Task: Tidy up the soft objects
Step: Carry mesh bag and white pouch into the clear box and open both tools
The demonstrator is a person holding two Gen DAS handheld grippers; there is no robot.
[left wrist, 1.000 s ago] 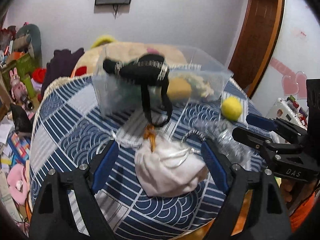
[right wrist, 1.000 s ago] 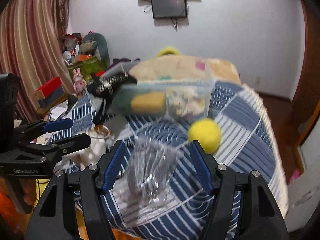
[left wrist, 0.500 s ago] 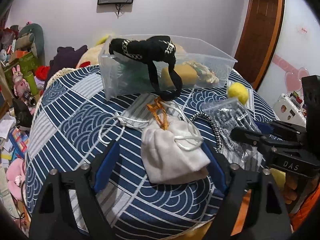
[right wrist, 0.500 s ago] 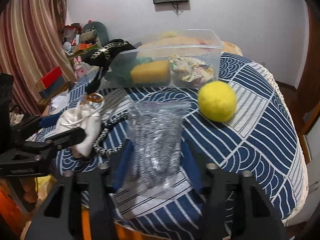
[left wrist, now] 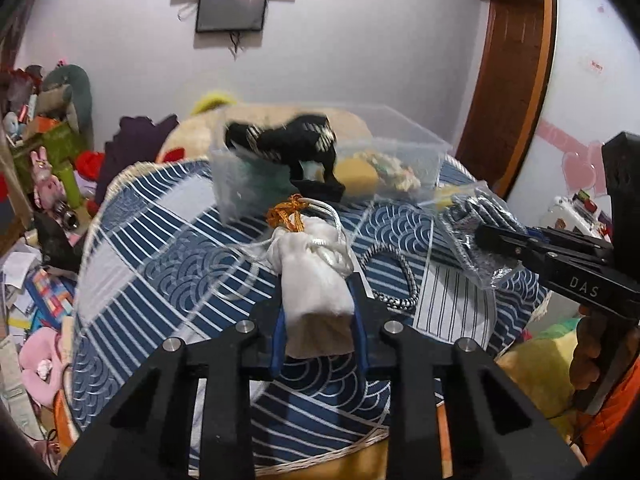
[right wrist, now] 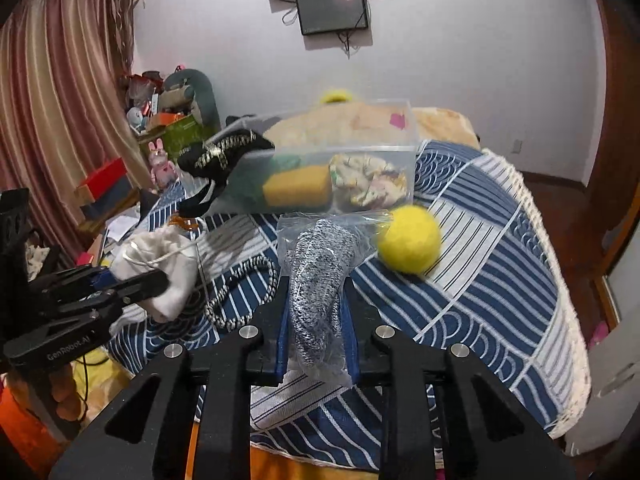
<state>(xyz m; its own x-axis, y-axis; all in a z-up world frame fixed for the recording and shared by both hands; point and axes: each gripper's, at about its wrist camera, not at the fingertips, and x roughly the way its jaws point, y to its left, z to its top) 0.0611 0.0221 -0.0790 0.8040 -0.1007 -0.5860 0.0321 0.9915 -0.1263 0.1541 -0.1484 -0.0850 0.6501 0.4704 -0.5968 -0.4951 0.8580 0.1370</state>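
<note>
Step in hand: both pickups made, transfer to bin pending.

Nearest: left gripper [left wrist: 318,312] has its fingers clamped on the white drawstring pouch [left wrist: 314,276]; right gripper [right wrist: 316,320] is clamped on the bagged speckled knit [right wrist: 320,276]. Both items sit low over the counter [right wrist: 500,272].

Next move likely calls for lifting each over the clear bin [right wrist: 340,168] wall, then releasing.

Right view alone shows the yellow ball [right wrist: 409,239] whole; in the left view the bag nearly hides it.

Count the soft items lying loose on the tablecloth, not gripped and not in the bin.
2: the yellow ball right of the bagged knit, and the braided cord between both grippers. Others may be hidden.
</note>
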